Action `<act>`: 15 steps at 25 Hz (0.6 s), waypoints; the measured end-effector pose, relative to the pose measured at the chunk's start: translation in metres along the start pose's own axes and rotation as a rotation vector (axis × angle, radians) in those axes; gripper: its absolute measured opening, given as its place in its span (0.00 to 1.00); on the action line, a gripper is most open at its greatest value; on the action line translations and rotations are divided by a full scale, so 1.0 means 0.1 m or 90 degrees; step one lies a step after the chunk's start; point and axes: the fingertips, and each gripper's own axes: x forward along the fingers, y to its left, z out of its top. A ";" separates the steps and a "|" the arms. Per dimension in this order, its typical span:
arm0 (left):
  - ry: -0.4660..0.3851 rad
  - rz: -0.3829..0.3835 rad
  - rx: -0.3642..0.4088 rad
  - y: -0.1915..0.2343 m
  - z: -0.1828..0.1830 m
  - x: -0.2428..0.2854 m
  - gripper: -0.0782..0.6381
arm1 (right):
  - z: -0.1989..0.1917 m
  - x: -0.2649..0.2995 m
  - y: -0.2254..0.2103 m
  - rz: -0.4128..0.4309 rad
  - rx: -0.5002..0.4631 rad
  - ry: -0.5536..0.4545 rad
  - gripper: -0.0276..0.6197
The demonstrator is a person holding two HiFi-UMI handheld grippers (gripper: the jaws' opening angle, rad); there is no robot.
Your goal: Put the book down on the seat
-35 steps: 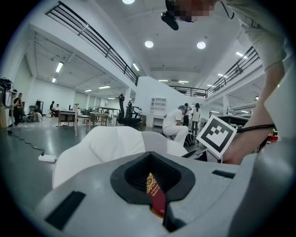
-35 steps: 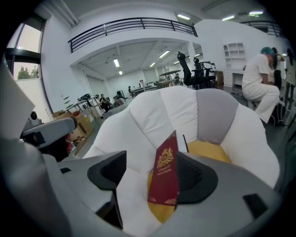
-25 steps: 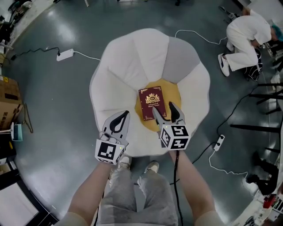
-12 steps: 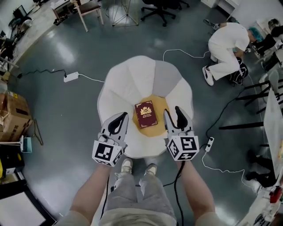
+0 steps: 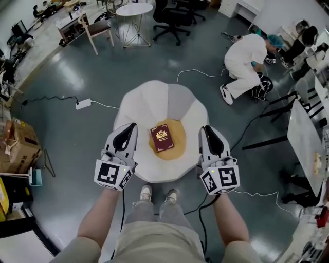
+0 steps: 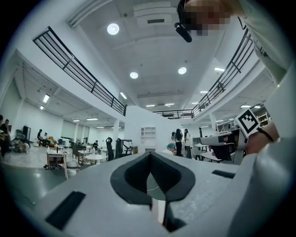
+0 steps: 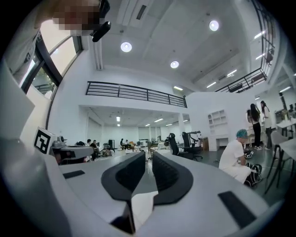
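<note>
A dark red book [image 5: 161, 137] with a gold emblem lies flat on the yellow centre of the flower-shaped white and grey seat [image 5: 141, 110]. Both grippers are held up towards the head camera, apart from the book. My left gripper [image 5: 128, 128] hangs over the seat's left side, its jaws shut with nothing between them; it also shows in the left gripper view [image 6: 149, 156]. My right gripper [image 5: 208, 130] hangs over the seat's right side. Its jaws [image 7: 149, 159] are closing, with a narrow gap left and nothing in it.
A person in white [image 5: 245, 55] crouches at the back right. Cables and a power strip [image 5: 83, 104] lie on the grey floor. Cardboard boxes [image 5: 19, 146] stand at the left, a round table [image 5: 134, 9] and chairs at the back, black stands [image 5: 298, 102] at the right.
Both grippers have drawn back from the book and apart, and the view has pulled away from the seat. The right jaws, open beside the book before, have narrowed. The book stays put.
</note>
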 end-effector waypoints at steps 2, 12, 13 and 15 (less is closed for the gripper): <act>-0.013 -0.007 0.009 -0.08 0.25 -0.11 0.11 | 0.23 -0.19 0.07 0.010 -0.015 -0.016 0.10; -0.056 -0.021 0.025 -0.54 0.80 -0.68 0.11 | 0.76 -0.90 0.40 0.032 -0.069 -0.050 0.05; -0.055 -0.021 0.027 -0.55 0.82 -0.72 0.11 | 0.78 -0.92 0.42 0.027 -0.070 -0.052 0.05; -0.053 -0.021 0.034 -0.59 0.87 -0.77 0.11 | 0.82 -0.96 0.45 0.017 -0.064 -0.058 0.05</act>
